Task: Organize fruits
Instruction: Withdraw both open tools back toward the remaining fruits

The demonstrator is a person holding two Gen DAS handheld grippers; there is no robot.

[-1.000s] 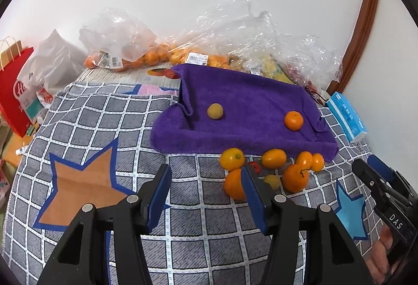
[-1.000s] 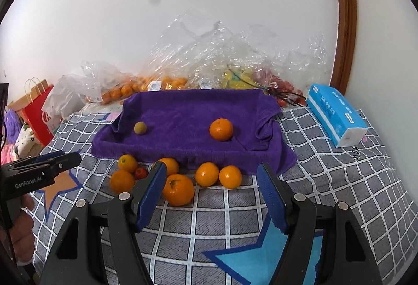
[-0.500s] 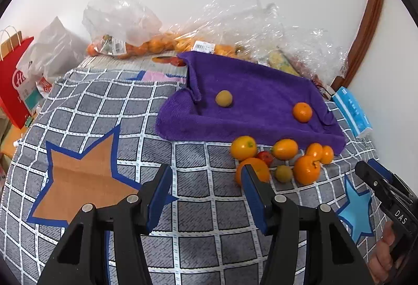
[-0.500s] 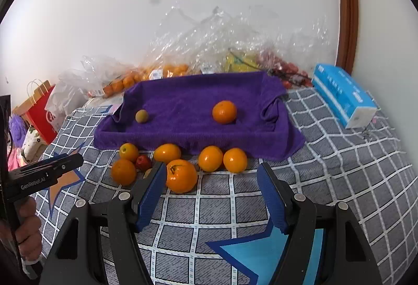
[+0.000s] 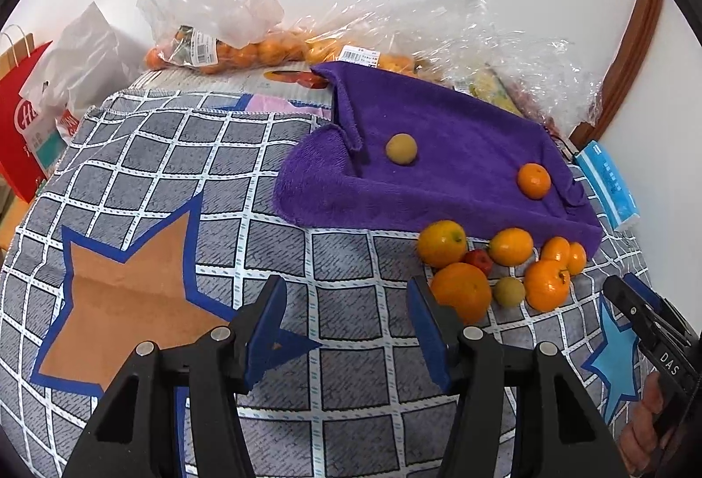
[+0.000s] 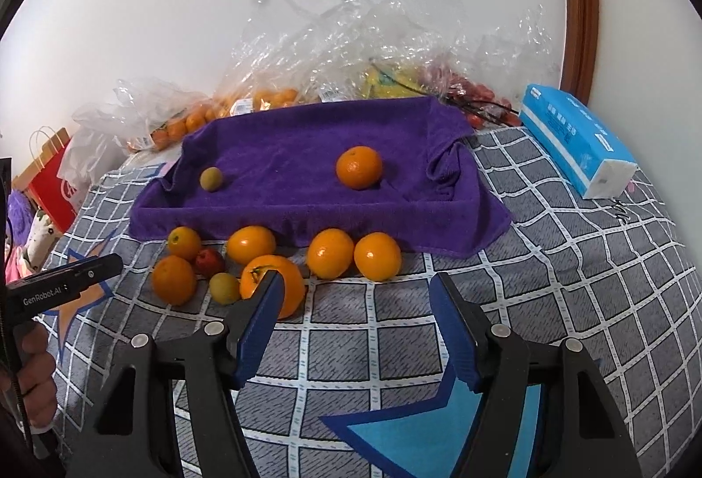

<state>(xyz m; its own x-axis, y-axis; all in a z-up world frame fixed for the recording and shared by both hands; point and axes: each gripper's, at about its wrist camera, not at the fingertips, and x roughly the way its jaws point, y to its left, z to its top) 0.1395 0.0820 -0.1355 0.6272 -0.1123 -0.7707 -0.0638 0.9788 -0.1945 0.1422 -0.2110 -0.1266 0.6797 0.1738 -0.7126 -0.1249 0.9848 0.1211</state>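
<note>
A purple towel [image 5: 460, 127] [image 6: 285, 153] lines a shallow tray at the back of the bed. On it lie a small yellow-green fruit [image 5: 401, 148] [image 6: 211, 179] and an orange [image 5: 533, 180] [image 6: 359, 167]. Several oranges, a small red fruit [image 5: 478, 260] [image 6: 209, 262] and another yellow-green fruit [image 5: 509, 291] [image 6: 224, 287] cluster just in front of it. My left gripper [image 5: 346, 285] is open and empty, its right finger beside a large orange [image 5: 460, 291]. My right gripper [image 6: 356, 278] is empty, jaws closing slightly, its left finger in front of a stemmed orange [image 6: 285, 280].
A grey checked cloth with star patches [image 5: 175, 171] covers the surface. Clear plastic bags of oranges [image 5: 228, 52] and other fruit line the wall. A blue tissue pack [image 6: 574, 136] lies at the right, a red paper bag [image 5: 22, 127] at the left. A hand holds each gripper.
Both grippers have sunk and come closer to the fruit cluster in front of the towel. The fruits have not moved.
</note>
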